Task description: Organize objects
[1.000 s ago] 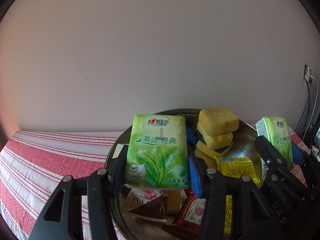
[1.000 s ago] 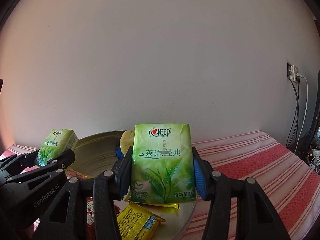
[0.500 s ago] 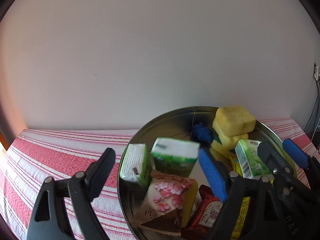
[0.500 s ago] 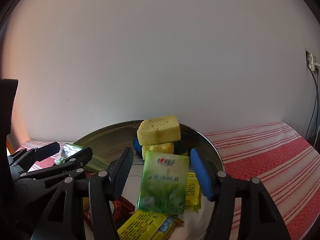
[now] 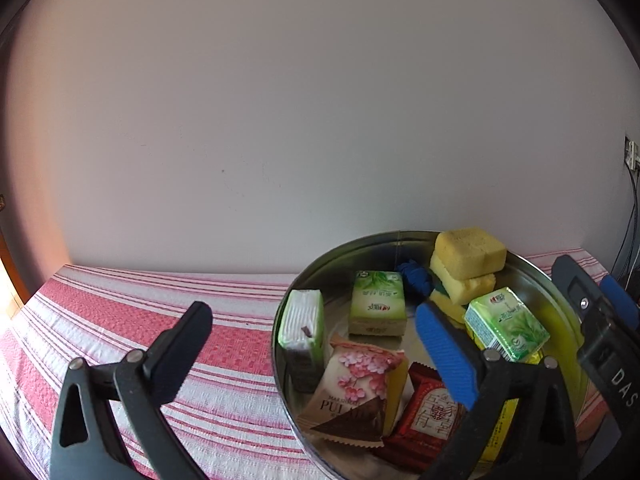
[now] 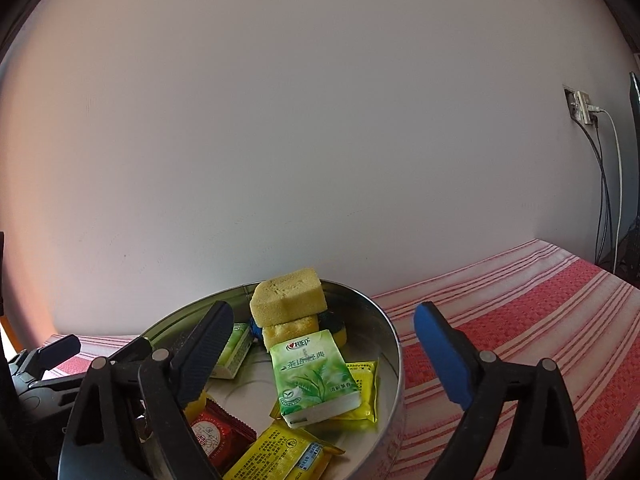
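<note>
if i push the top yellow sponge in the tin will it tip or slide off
Likely it slides or topples: the top yellow sponge sits askew on a second sponge, overhanging it. Its porous, foamy look suggests it is light and squashy, so a push may dent it first. The round tin wall behind may catch it.

The right hand-held gripper (image 6: 324,344) hangs spread wide, empty. Between its fingers lies a green tissue pack (image 6: 314,376) in the round metal tin (image 6: 394,364); beyond it, stacked yellow sponges (image 6: 288,302).
</note>
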Tool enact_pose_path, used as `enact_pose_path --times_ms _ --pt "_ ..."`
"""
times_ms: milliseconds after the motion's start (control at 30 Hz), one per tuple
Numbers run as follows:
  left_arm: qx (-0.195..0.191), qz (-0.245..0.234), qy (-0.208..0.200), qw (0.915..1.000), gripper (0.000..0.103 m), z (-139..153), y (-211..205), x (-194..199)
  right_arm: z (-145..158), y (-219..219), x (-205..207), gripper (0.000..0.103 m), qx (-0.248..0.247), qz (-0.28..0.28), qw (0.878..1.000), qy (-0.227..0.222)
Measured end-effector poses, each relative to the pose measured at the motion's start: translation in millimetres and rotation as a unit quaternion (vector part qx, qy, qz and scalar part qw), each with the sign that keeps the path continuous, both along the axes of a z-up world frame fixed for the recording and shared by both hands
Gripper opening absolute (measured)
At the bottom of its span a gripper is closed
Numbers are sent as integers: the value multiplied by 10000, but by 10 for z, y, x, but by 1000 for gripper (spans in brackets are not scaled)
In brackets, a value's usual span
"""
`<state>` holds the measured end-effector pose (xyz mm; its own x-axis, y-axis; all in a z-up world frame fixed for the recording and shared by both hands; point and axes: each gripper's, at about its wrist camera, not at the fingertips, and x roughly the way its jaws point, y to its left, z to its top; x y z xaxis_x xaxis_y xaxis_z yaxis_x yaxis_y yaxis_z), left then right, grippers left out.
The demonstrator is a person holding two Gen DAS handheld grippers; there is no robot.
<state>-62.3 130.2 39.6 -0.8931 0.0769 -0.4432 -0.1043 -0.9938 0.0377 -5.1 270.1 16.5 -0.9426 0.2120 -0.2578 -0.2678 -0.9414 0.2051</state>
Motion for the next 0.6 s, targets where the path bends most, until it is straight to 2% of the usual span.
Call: enact_pose_path --times_ms 233,333,600 --pt "-47 244 407 9989 103 54 -163 230 -9 -87 61 94 203 1 9998 77" --pt "-137 289 506 9982 103 63 -219 336 18 -177 152 94 381 0 9990 212" --pt "-85 346 682 9970 103 13 -361 570 60 -430 347 94 642 20 9974 337"
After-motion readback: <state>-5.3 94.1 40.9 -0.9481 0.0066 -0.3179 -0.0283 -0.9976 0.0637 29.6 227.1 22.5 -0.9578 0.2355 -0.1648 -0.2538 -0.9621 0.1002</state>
